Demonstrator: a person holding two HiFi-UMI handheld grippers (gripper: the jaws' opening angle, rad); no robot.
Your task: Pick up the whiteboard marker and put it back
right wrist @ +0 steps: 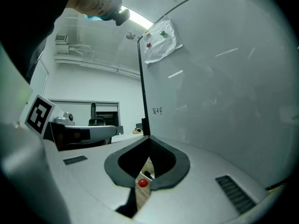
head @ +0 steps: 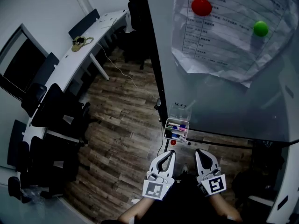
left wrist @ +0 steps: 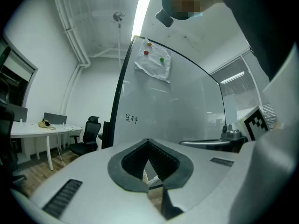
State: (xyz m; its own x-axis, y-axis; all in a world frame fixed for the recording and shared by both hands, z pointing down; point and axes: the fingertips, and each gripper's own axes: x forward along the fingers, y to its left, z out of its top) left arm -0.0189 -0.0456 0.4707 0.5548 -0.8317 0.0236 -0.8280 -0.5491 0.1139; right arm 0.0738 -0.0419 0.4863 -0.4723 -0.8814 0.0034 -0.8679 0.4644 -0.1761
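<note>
Head view shows the whiteboard marker (head: 178, 127) lying among a few others in the small box (head: 167, 129) fixed at the lower left corner of the whiteboard (head: 224, 101). The left gripper (head: 171, 154) and right gripper (head: 200, 154) hang just below the box without touching it. Both gripper views show the jaws closed tip to tip with nothing between them, so no marker is in hand: either the pick-up has not begun or the marker is already back, and I cannot tell which.
</note>
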